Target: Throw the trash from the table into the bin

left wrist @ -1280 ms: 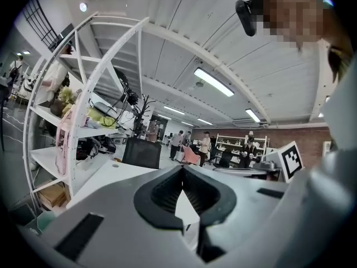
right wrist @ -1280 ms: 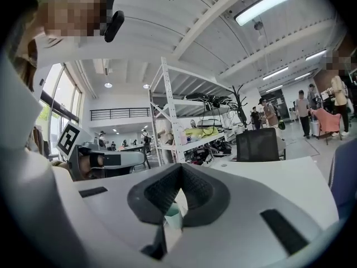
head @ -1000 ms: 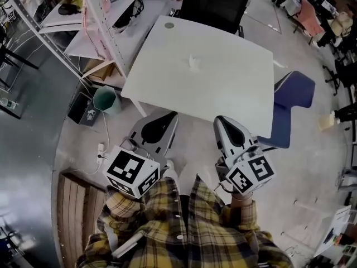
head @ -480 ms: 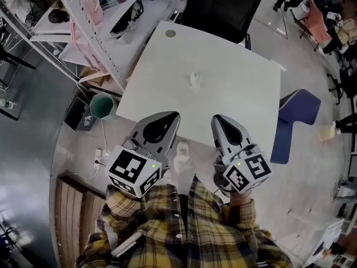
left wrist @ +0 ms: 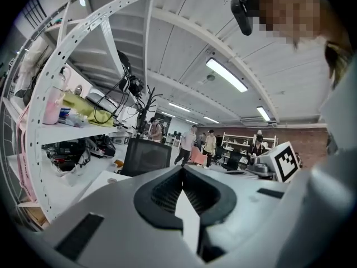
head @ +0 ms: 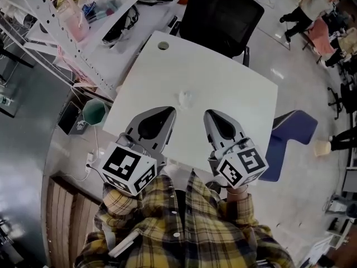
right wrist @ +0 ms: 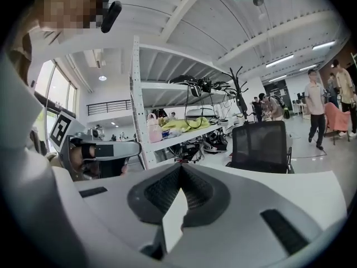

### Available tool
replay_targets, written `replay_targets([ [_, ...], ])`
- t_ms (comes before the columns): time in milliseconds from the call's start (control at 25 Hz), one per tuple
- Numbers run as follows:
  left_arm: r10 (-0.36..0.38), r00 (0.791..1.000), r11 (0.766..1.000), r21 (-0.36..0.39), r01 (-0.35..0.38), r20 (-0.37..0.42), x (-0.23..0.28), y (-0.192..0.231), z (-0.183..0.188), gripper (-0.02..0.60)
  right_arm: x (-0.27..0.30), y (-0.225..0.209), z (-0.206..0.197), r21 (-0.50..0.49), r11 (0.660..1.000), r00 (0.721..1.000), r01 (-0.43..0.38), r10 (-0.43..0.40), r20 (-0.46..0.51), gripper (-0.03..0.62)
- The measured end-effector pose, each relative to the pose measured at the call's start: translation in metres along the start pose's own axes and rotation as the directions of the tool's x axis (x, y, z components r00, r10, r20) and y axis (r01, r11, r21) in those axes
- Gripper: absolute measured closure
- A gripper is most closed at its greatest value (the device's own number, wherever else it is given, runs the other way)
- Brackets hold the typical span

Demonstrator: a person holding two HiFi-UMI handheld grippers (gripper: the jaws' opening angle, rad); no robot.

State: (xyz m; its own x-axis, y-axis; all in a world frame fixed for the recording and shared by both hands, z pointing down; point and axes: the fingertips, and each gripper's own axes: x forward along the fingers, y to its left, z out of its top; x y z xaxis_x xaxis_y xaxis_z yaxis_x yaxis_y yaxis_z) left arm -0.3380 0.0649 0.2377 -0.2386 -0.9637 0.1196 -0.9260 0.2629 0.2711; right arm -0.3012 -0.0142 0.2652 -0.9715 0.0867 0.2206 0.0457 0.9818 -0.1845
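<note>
Trash (head: 184, 98) is just 1 small crumpled white wad lying near the middle of the white table (head: 240, 88). It looks a bit longer along the 12-to-6 line, but it's too small to tell which end points where.

The bin (head: 93, 111) is teal and stands on the grey floor off the table's 9 o'clock edge, below a metal shelf rack (head: 61, 43). There's a black chair (head: 223, 15) at 12 and a blue chair (head: 290, 133) at 4.

The left gripper (head: 169, 112) and right gripper (head: 208, 114) are both clenched tight with nothing in them, side by side at 6 o'clock from the wad.

Compared to 1 second ago, the tips are now over the table's near edge instead of the floor, and the wad is nearer.
</note>
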Motion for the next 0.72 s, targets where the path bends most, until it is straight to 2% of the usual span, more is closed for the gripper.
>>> replay_targets([
  [240, 0.004, 1.0, 1.0, -0.002, -0.004, -0.019, 0.026, 0.009, 0.001, 0.572, 0.018, -0.018, 0.002, -0.01, 1.0, 1.0, -0.016, 0.016, -0.012, 0.595],
  [520, -0.031, 0.999, 0.999, -0.014, 0.031, -0.035, 0.05, 0.023, 0.006, 0.572, 0.042, -0.03, 0.005, -0.01, 1.0, 1.0, -0.007, 0.007, -0.016, 0.595],
  [720, -0.037, 0.998, 0.999, -0.018, 0.036, -0.048, 0.059, 0.034, 0.004, 0.572, 0.058, -0.039, -0.008, 0.018, 1.0, 0.999, 0.003, -0.002, -0.045, 0.594],
])
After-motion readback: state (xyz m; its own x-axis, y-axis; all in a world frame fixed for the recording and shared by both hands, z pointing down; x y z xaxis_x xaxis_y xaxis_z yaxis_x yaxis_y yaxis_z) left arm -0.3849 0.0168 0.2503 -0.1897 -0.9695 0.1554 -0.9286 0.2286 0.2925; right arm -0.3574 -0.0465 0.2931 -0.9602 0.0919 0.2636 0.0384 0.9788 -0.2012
